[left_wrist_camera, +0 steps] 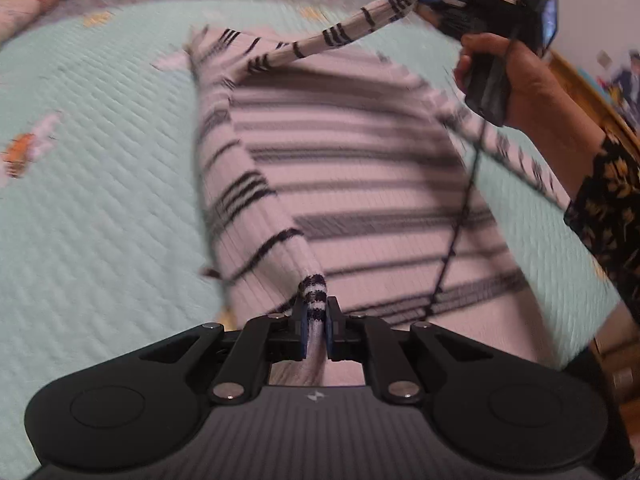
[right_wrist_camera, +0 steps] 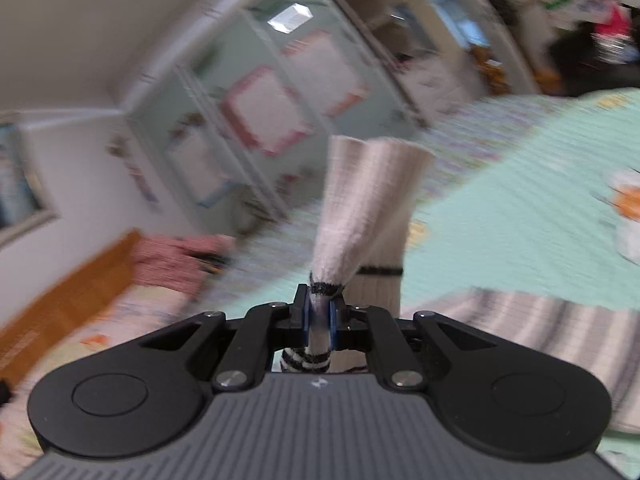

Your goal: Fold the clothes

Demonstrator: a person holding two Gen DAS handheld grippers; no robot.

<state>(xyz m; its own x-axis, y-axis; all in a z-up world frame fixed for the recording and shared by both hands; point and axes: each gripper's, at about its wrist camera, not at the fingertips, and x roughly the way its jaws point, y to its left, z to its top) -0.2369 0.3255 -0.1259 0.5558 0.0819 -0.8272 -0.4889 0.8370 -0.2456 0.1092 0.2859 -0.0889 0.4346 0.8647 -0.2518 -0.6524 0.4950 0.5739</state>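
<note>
both views are smeared with blur, so small things are hard to make out. the cupboard (right_wrist_camera: 256, 120) past the right claw (right_wrist_camera: 319, 312) is only a fuzzy shape, and a pink heap (right_wrist_camera: 176, 260) to its left is too blurry to name. a small pale mark (left_wrist_camera: 317, 397) sits on the left claw's body, but there are no words to read.

the sweater (left_wrist_camera: 352, 184) is white with thin black stripes. it lies on the bed's green quilt (left_wrist_camera: 100, 160), just ahead of the left claw (left_wrist_camera: 316, 318). the left claw is closed tight on a striped bit of the sweater, and this bit is lifted off the bed. the right claw is closed tight on the sleeve (right_wrist_camera: 360, 208), up in the air, and the white cuff end sticks out past it. a hand (left_wrist_camera: 520, 84) holds the right claw's handle.
</note>
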